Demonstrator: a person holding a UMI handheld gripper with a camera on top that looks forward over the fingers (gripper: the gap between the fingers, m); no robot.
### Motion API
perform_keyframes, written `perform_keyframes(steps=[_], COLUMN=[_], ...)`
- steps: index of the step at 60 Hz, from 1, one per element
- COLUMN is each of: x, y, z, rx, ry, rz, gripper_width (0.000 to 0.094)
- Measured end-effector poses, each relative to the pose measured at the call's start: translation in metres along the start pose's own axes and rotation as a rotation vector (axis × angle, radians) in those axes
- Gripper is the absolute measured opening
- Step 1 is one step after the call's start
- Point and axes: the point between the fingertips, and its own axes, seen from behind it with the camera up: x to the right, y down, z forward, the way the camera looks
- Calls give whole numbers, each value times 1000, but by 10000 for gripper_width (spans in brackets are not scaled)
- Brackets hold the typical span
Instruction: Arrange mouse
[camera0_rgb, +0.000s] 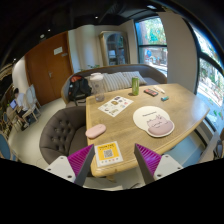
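Gripper (114, 160) fingers spread apart, nothing held; a yellow-labelled card (108, 152) lies on the wooden table (180, 105) between them. The pink mouse (96, 131) rests on the table just ahead, left of the fingers. A round mouse pad (154, 122) lies beyond, to the right.

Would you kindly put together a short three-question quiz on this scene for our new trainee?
1. True or false: the pink mouse lies on the wooden table, ahead of the gripper.
2. Which round thing lies on the table to the right of the mouse? A) a white mouse pad B) a frying pan C) a clock
3. Fill in: the gripper's fingers hold ____.

Key
1. True; it lies near the table's left edge, beyond the fingers.
2. A.
3. Nothing; they stand open above a yellow and white card.
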Motion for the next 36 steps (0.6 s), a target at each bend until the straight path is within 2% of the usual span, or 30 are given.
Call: perform_keyframes(steps=[15,27,36], x=[-93,-113,-110], y=[26,32,31], z=[74,136,171], rx=[1,11,21], ry=[-124,-116,-71], rz=[-45,-77,-95], gripper_width=[833,835,835])
